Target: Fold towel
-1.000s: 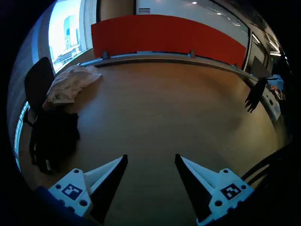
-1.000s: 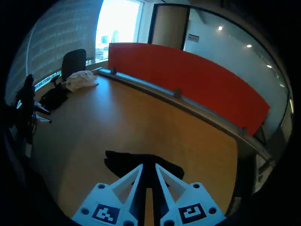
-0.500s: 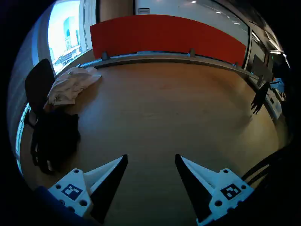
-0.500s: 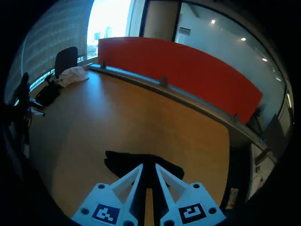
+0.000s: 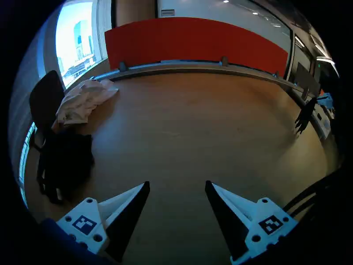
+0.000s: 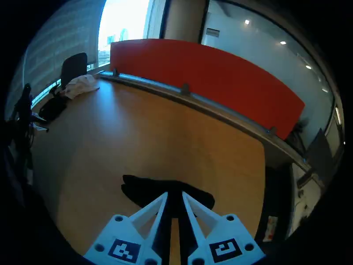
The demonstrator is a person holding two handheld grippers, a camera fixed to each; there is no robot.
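The right gripper (image 6: 174, 195) has its fingers pinched together on a limp black fabric towel (image 6: 145, 192), held over the tan wooden table (image 6: 132, 132). The left gripper (image 5: 177, 184) has its fingers wide apart and empty. The towel looks light and soft, likely to droop and bunch, so a free corner seems the best hold.

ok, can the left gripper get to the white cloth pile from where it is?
Probably yes, with a long reach. The left gripper is open, and bare table lies between it and the white cloth pile at the far left corner. The dark bundle sits nearer, off to the side.
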